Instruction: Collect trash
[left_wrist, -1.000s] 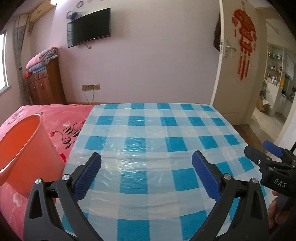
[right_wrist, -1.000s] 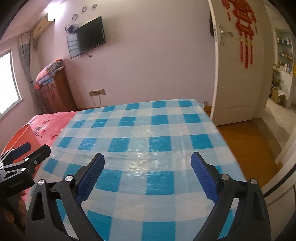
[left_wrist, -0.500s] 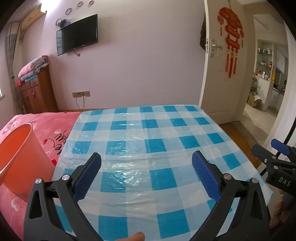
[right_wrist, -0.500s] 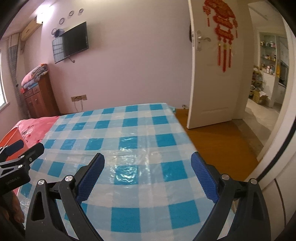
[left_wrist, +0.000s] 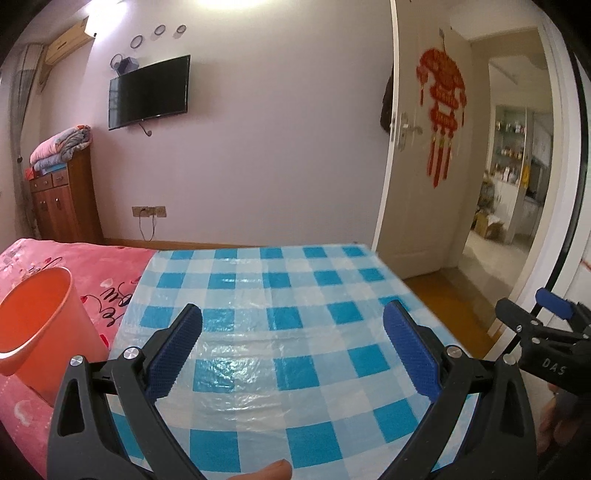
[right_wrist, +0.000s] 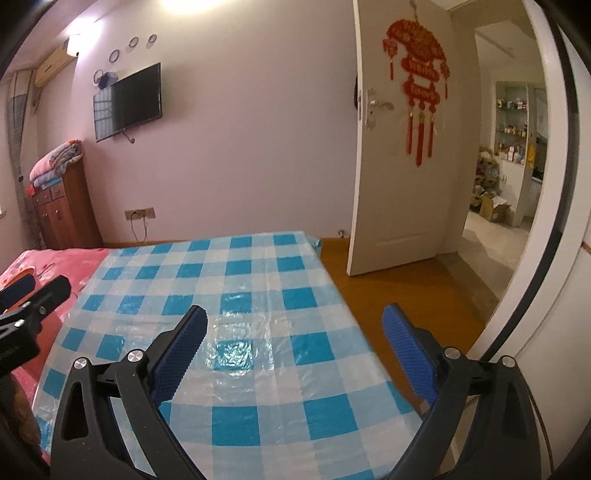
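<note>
My left gripper (left_wrist: 291, 339) is open and empty above the near part of a blue-and-white checked plastic sheet (left_wrist: 280, 295) spread over the bed. My right gripper (right_wrist: 295, 339) is open and empty over the sheet's (right_wrist: 229, 295) near right side, and it also shows at the right edge of the left wrist view (left_wrist: 535, 325). An orange plastic bucket (left_wrist: 40, 325) stands on the pink bedcover to the left of the left gripper. I see no trash on the sheet.
The pink bedcover (left_wrist: 85, 266) lies left of the sheet. A wooden cabinet (left_wrist: 62, 199) with folded blankets stands at the far left wall. A white door (right_wrist: 399, 155) stands open to the right over a wooden floor (right_wrist: 402, 295). A fingertip (left_wrist: 273, 470) shows at the bottom edge.
Both grippers have tilted up and turned to the right. The bucket has slid left in view, and more of the wall, door and floor shows. Both stay open.
</note>
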